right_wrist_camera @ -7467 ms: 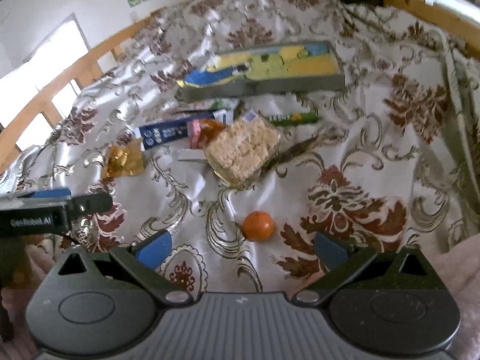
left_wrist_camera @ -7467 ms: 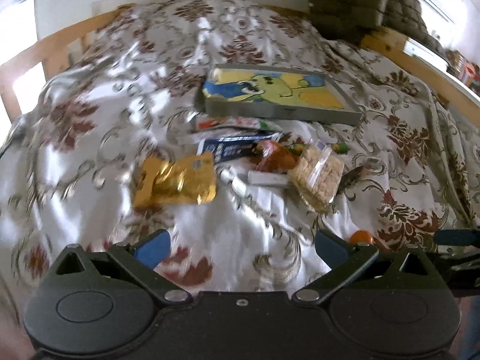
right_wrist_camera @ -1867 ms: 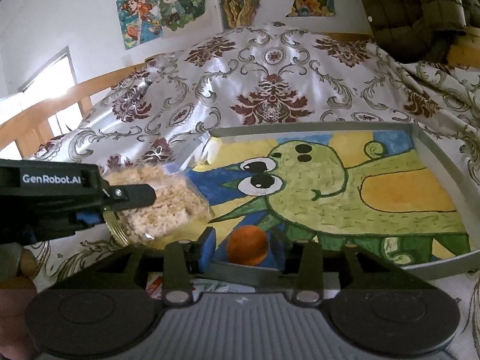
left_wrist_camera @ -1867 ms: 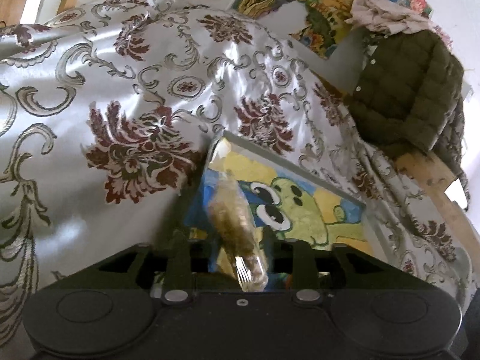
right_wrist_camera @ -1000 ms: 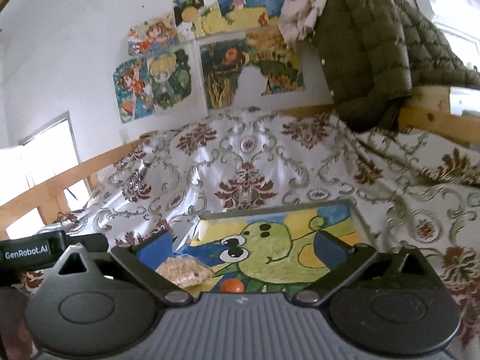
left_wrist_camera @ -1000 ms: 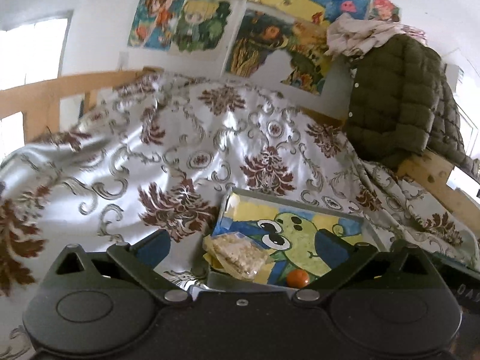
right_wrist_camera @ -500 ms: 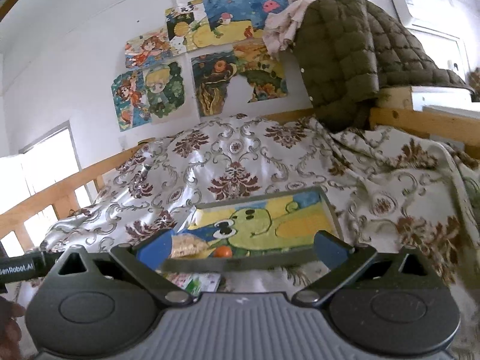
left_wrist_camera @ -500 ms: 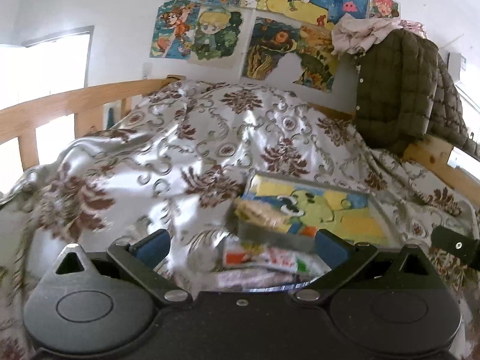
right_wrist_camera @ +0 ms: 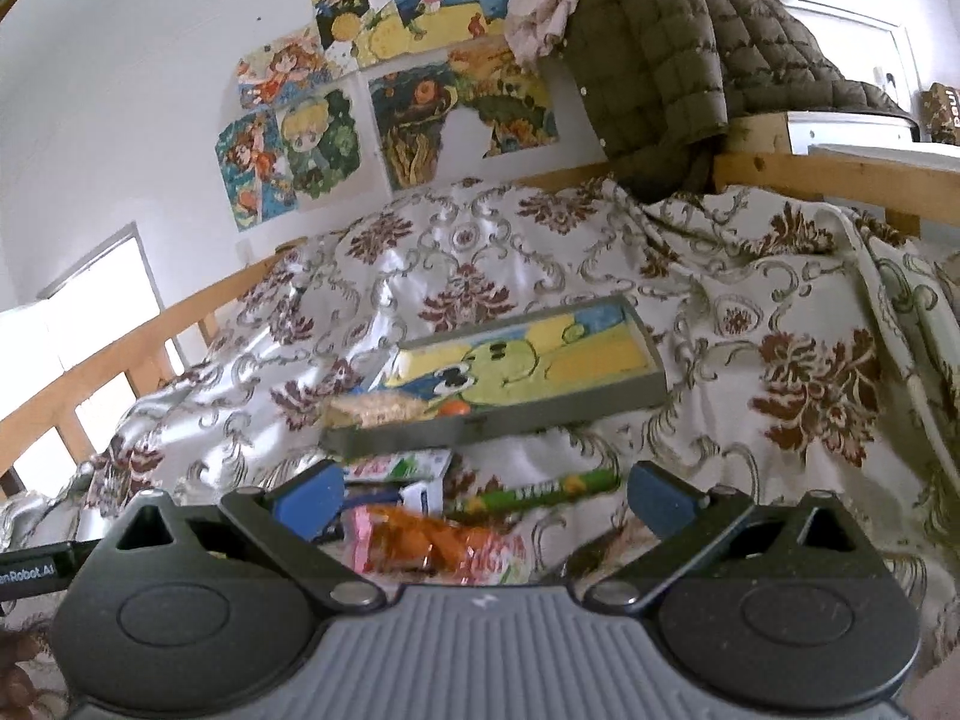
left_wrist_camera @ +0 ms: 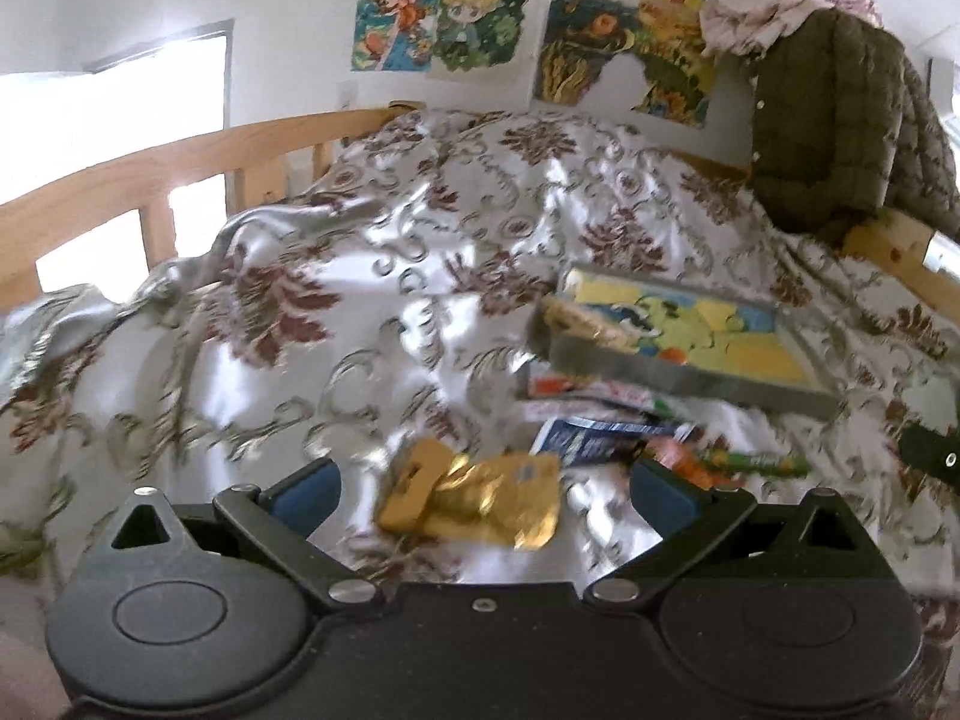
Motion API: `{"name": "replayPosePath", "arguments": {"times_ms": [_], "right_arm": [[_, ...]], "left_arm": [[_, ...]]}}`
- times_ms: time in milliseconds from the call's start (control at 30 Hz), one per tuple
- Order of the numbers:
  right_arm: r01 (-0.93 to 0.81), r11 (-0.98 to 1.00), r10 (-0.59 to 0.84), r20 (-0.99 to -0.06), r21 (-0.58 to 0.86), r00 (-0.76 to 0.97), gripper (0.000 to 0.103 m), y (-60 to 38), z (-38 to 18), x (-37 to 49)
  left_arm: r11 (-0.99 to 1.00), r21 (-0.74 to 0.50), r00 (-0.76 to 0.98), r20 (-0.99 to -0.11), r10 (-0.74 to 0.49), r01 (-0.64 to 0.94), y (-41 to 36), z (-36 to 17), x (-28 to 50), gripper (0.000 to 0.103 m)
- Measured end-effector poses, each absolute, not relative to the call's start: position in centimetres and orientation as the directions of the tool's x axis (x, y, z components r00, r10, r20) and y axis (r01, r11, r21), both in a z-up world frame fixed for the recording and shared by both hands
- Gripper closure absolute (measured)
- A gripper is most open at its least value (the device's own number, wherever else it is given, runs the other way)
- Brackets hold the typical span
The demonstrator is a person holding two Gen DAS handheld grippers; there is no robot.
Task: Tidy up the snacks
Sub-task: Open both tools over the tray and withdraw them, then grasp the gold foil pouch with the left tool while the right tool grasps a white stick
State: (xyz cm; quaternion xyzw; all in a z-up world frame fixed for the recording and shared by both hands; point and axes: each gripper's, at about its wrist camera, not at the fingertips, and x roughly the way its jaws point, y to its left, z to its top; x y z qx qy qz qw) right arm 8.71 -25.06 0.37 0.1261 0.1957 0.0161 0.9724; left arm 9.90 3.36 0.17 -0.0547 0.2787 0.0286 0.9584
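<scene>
Left gripper (left_wrist_camera: 483, 483): jaws spread wide, grasping nothing, at the lower centre of the left wrist view. A gold foil packet (left_wrist_camera: 474, 501) lies on the patterned bedspread (left_wrist_camera: 384, 294) between its blue pads. A dark blue packet (left_wrist_camera: 594, 438) lies right of centre, below the tray (left_wrist_camera: 690, 381).

Right gripper (right_wrist_camera: 483, 495): jaws spread wide, likewise empty, at the lower centre of the right wrist view. An orange snack packet (right_wrist_camera: 429, 543) lies between its fingers; a green tube (right_wrist_camera: 540, 489) lies just above it.

The tray (grey rim, cartoon picture on its floor) sits at mid-frame. A clear bag of rice crackers (right_wrist_camera: 375, 408) and a small orange (right_wrist_camera: 457, 409) rest in its lower-left part.
</scene>
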Motion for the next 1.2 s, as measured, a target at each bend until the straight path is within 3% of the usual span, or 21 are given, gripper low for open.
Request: {"name": "replayPosePath", "arguments": {"times_ms": [600,1200], "right_arm": [[-0.108,0.983,0.171,-0.516,0.150,0.839,0.000,-20.2,-1.3,7.6],[-0.150,0.976,0.215,-0.632,0.155,0.745,0.000,-19.7,-2.9,11.0]], "left_arm": [[0.971,-0.090,0.738,-0.666,0.109,-0.224,5.5,-0.8,8.4,0.001],[0.960,-0.138,0.624,-0.780,0.046,-0.243,6.3,-2.6,11.8,0.001]]}}
